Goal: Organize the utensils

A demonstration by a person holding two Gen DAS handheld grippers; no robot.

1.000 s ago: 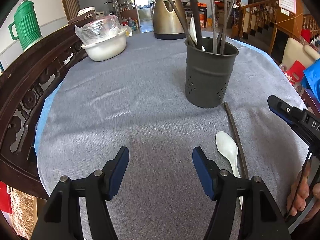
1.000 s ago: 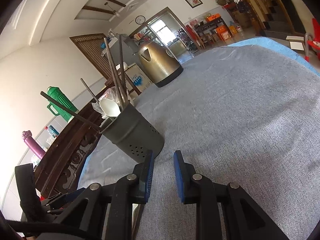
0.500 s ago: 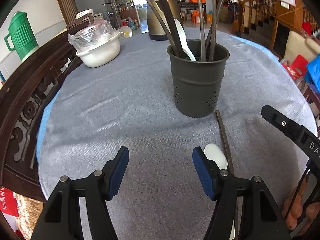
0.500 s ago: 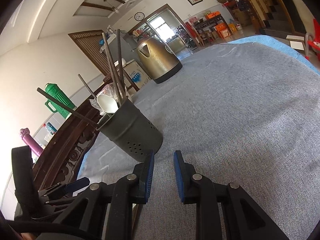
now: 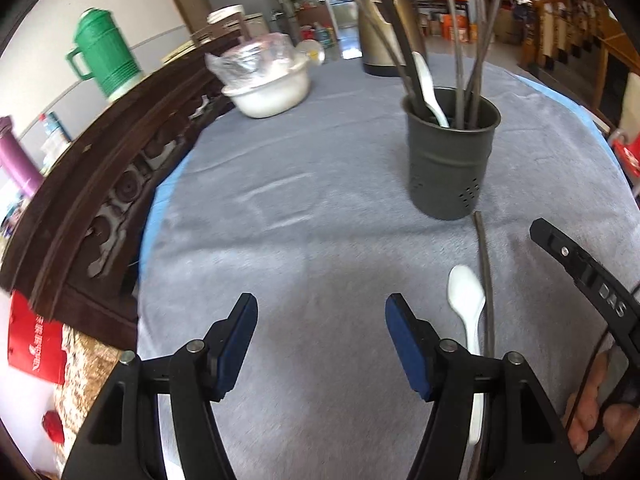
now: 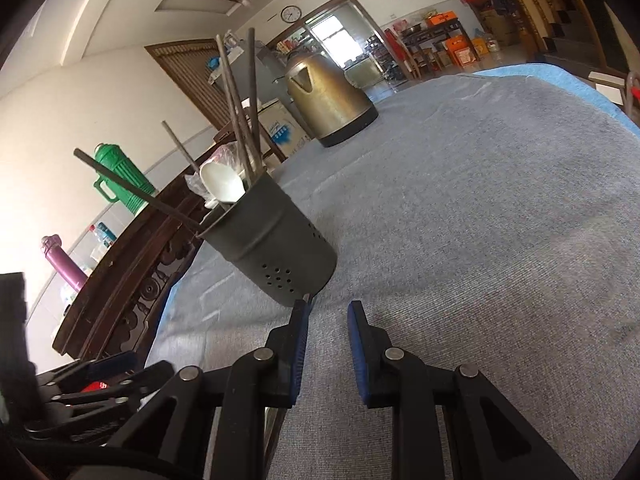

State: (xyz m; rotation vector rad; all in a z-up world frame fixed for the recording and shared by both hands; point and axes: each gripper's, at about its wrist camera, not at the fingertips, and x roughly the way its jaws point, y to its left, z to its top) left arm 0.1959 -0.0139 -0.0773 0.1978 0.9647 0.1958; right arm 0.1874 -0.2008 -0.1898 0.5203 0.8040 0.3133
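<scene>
A dark perforated utensil holder [image 5: 451, 162] stands upright on the grey tablecloth [image 5: 304, 208], holding several dark chopsticks [image 5: 459, 60] and a white spoon [image 5: 429, 88]. Near its base, a second white spoon [image 5: 467, 300] and a lone chopstick [image 5: 486, 280] lie side by side on the cloth. The left gripper [image 5: 320, 340] hovers with fingers spread, nothing between them. The right gripper [image 6: 328, 344] shows a narrow gap, grasping nothing. Beyond stand a kettle [image 6: 326, 100] and a covered white bowl [image 5: 268, 88].
</scene>
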